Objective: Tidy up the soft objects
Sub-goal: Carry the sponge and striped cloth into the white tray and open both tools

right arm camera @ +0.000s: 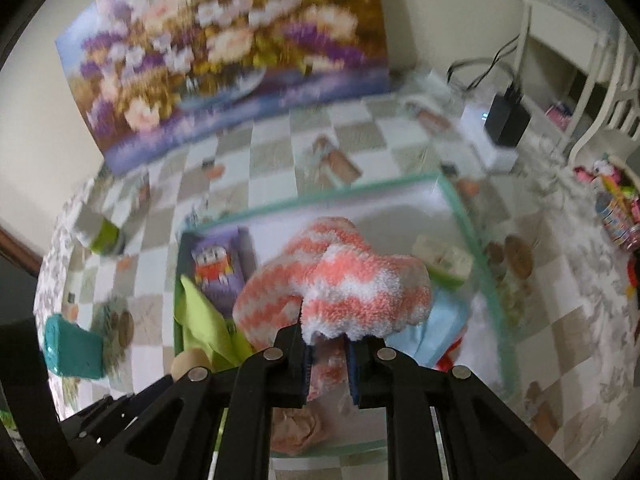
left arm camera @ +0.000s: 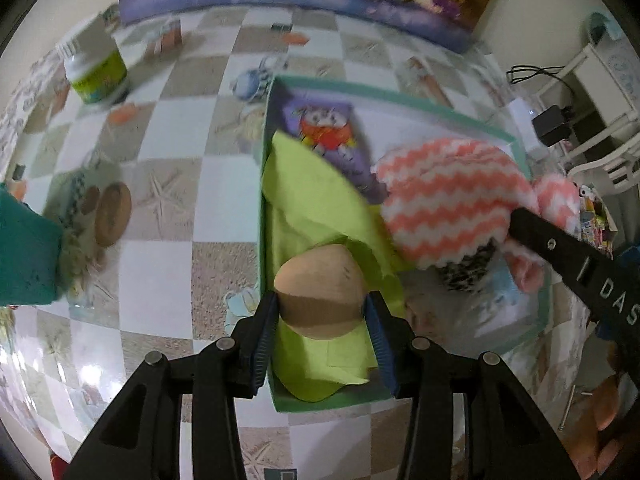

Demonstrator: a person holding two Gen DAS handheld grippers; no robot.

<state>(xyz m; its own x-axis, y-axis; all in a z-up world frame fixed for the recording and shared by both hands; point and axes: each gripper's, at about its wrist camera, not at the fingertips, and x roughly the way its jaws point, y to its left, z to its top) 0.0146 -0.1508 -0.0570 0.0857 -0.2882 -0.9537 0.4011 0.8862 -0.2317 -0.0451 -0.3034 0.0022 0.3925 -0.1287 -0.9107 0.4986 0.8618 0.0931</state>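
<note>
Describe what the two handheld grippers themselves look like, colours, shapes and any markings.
Both are matte black plastic. The left gripper has angular linkage arms with triangular cut-outs, round silver pivot pins, and blue ribbed pads lining its fingers. The right gripper is built the same: black links, silver pins, blue ribbed pads. Seen from the left wrist camera, its side bears white letters reading "DAS" and a small screw. No cables or sleeves are visible.

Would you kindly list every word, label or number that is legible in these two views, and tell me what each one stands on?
"DAS": white letters on the black finger of the right gripper, cut off at the picture's edge.
Green-labelled white plastic jar: its print is too blurred to read.
Purple cloth with a cartoon owl: a picture only, no words legible.
Nothing else is readable.
</note>
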